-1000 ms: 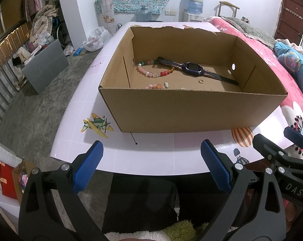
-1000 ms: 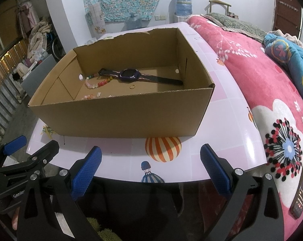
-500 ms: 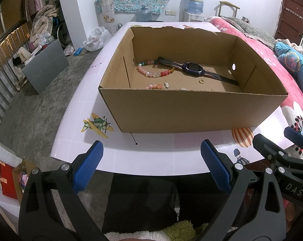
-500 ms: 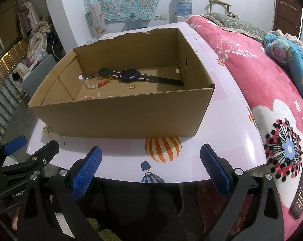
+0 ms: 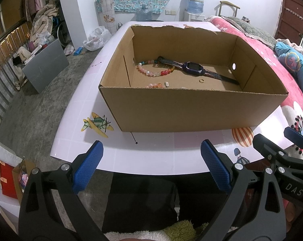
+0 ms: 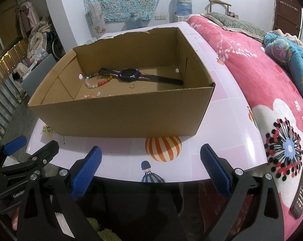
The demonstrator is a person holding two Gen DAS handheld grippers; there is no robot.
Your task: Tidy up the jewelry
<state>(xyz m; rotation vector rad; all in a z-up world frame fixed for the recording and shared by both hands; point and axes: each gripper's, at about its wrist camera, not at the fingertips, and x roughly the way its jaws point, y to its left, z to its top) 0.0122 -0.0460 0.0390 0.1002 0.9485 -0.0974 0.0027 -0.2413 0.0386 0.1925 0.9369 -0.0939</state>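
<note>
- Beaded bracelet (image 5: 154, 70) of pink, clear and red beads lies on the floor of the cardboard box (image 5: 191, 108), toward its left side; likely light, loose and apt to roll, best pinched across the strand.
- Dark smartwatch (image 5: 192, 68) lies flat just beside it, its strap overlapping the beads; the stiff case looks the surest hold, the strap floppy.
- Small gold ring (image 5: 201, 81) sits alone nearer the front wall; tiny and probably slippery.
- Second bead strand (image 5: 157, 85) is half hidden behind the front wall.
- Box stands on a pink worktop (image 5: 161, 150).
- Left claw (image 5: 150, 167) and right claw (image 6: 150, 167) hover before the box, both spread wide, holding nothing.
</note>
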